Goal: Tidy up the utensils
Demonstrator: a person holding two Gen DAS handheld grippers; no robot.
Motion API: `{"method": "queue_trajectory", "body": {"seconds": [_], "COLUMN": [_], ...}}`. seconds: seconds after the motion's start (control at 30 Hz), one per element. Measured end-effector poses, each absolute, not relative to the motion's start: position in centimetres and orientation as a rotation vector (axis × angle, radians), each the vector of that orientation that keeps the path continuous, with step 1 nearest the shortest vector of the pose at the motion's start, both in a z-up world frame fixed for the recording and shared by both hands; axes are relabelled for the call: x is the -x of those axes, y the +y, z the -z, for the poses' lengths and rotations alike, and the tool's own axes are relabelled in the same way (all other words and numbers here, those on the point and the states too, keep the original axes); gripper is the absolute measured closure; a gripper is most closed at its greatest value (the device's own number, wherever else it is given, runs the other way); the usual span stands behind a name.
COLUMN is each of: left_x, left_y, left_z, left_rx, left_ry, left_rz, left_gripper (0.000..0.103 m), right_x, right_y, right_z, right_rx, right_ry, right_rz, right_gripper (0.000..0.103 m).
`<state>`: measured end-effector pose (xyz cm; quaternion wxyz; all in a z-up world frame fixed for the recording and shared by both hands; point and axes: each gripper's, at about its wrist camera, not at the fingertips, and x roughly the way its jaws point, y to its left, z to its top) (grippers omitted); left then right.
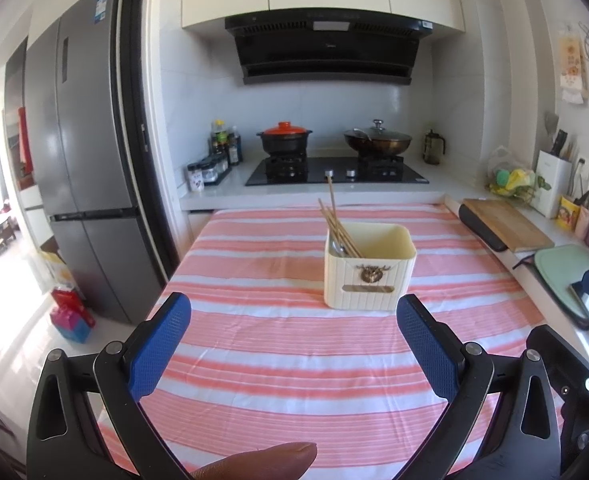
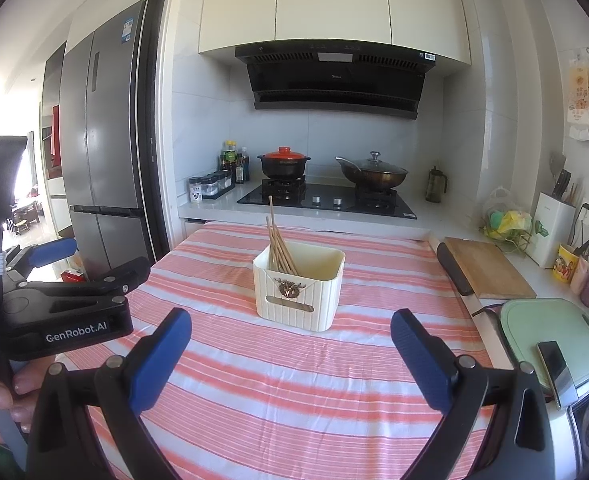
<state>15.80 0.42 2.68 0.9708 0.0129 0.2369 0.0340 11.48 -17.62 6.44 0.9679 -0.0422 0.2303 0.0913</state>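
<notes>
Widest of all, a surface (image 1: 254,344) draped in a pink-and-white striped cloth, bare except for one thing near its middle, probably cleared as a working area for sorting. Behind it, a grey refrigerator (image 1: 82,152) on the left with a blue label too small to read, and a black range hood (image 2: 334,80) over a gas hob carrying an orange-lidded clay pot (image 2: 284,164) and a lidded wok (image 2: 372,172); faint lettering at the hood's centre, not legible. Along the right edge, a wooden cutting board (image 2: 488,268) and a pale green board (image 2: 550,340) with a phone lying on it, kept off the cloth. Next down in size, the left gripper (image 1: 294,332), blue pads spread wide apart and holding nothing, hovering low over the cloth short of the container, with a fingertip at the bottom edge of its view. Likewise the right gripper (image 2: 290,344), pads apart and empty, aimed at the same spot; beside it in the right wrist view, the other tool's black body marked "GenRobot.AI" in white. Then the cream ribbed utensil holder (image 2: 298,292), upright at the cloth's centre, with a bronze ornament and a small plate on its front, plate text unreadable. Smallest, the wooden chopsticks (image 2: 280,252), bundled and leaning in the holder's left compartment, one sticking up higher than the rest, with what looks like a metal spoon (image 1: 340,248) beside them. Judging by the bare cloth, sorting apparently near complete.
</notes>
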Motion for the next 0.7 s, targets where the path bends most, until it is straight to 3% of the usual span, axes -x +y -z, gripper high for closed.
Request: {"method": "queue_trajectory", "body": {"seconds": [0.7], "left_x": [-15.73], "left_y": [0.07], "left_z": [-2.4], "left_rx": [-0.029], "left_ry": [0.485], "left_rz": [-0.029], "left_gripper": [0.0], "right_x": [-11.8], "right_y": [-18.33], "right_z": [-5.79], "right_rx": [0.083], "right_ry": [0.483], "right_rz": [-0.175], "right_gripper": [0.001]}}
